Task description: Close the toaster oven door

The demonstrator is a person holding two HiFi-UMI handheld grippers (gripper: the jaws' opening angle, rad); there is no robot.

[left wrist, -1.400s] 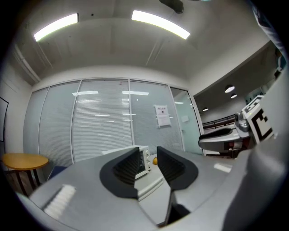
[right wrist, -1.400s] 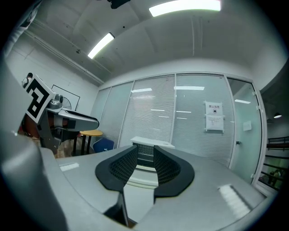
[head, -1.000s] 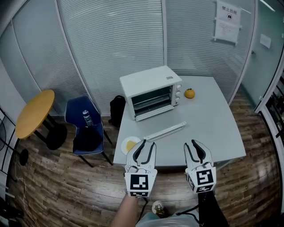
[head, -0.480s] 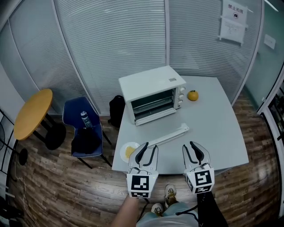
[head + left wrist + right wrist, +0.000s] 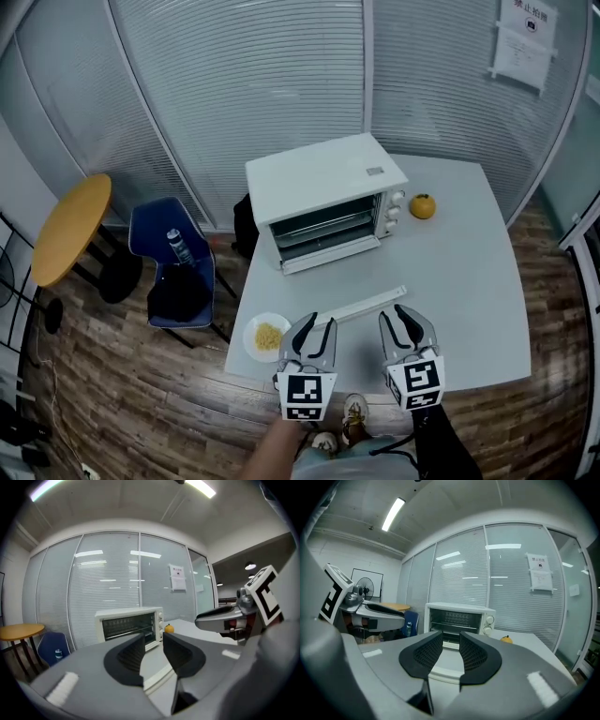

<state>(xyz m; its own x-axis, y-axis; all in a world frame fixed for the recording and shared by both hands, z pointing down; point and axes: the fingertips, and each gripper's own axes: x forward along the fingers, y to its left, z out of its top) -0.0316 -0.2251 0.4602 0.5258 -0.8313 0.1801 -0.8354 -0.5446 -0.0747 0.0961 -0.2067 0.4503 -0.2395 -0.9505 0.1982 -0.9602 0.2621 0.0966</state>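
Observation:
The white toaster oven (image 5: 323, 197) stands at the back left of the grey table (image 5: 459, 281); its door (image 5: 330, 255) is folded down and the racks inside show. My left gripper (image 5: 314, 337) and right gripper (image 5: 405, 323) hover side by side over the table's near edge, well short of the oven, both open with nothing between their fingers. From the left gripper (image 5: 153, 641) view the oven (image 5: 129, 626) lies straight ahead. In the right gripper (image 5: 451, 641) view the oven (image 5: 459, 617) shows just beyond the fingertips, door down.
A long white bar (image 5: 361, 307) lies on the table between grippers and oven. A small plate with yellow food (image 5: 266, 335) sits at the near left corner. An orange (image 5: 423, 205) rests right of the oven. A blue chair (image 5: 173, 267) and a round yellow table (image 5: 70, 230) stand to the left.
The view has shifted closer over the table, and both grippers now reach slightly farther over its near edge. Their jaws stand as before; the oven door is still down.

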